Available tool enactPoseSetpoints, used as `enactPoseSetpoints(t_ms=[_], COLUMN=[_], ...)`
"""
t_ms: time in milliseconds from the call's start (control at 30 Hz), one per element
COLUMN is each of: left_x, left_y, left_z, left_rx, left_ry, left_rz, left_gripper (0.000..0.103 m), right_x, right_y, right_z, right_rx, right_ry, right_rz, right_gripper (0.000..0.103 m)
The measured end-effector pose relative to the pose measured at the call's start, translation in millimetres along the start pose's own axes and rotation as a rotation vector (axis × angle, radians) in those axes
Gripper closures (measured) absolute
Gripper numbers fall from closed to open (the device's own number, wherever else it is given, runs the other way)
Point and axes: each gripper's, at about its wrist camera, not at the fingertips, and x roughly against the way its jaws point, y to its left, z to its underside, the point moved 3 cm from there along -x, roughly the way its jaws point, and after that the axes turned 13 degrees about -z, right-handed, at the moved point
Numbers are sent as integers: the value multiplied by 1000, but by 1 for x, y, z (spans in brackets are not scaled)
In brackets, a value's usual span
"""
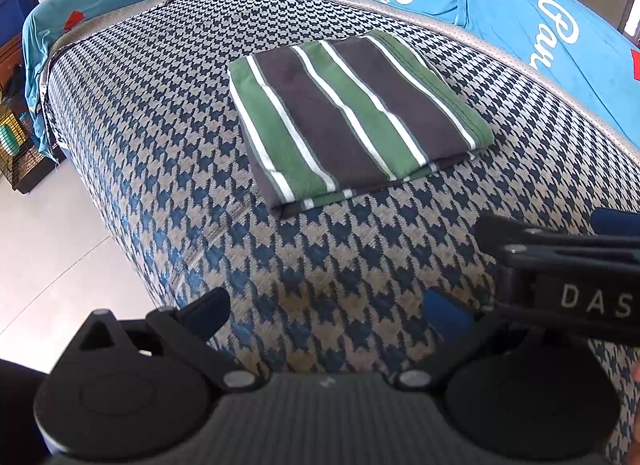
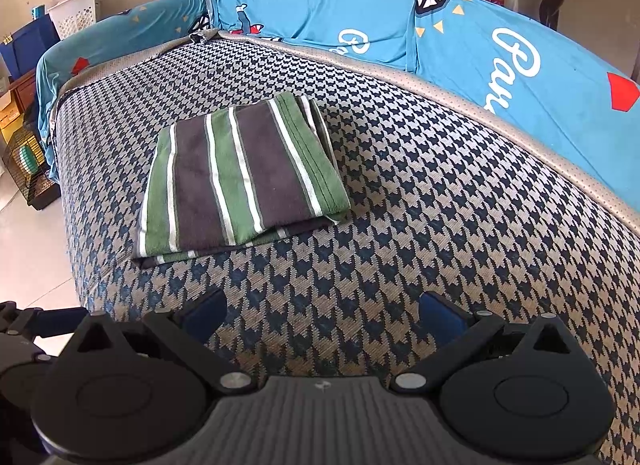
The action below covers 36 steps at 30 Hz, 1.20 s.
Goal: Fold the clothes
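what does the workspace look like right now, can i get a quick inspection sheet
Surface: bed with a houndstooth cover, flat, bare around the garment.
Job's things: striped garment folded into a neat rectangle, lying flat, untouched.
Clutter: nothing seen on the bed.
Grippers: left tongs and right tongs both open, empty, hanging short of the garment.
Cables: nothing seen.
Surroundings: blue printed sheet draped along the far edge; white laundry basket and wire cage on the floor at left.
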Motion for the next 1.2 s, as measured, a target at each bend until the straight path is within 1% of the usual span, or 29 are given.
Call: enactPoseSetpoints(t_ms=[367,733,967,1200], left_x=[5,7,8,7], left_y=[-3,-3,-2,-4], left_z=[2,5,6,1], left_rx=[-15,-4,-1,5], left_ry=[-15,11,30,45], left_rz=[-3,9,7,6], left_gripper=[0,0,0,0], right_x=[1,3,-3,-8], right_y=[0,0,1,-10], right_z=[0,-3,-7,-16], right_rx=[3,9,39,-16], right_ry=[1,-2,19,17], right_rz=[1,-6,1,-26], right_gripper=[0,0,0,0])
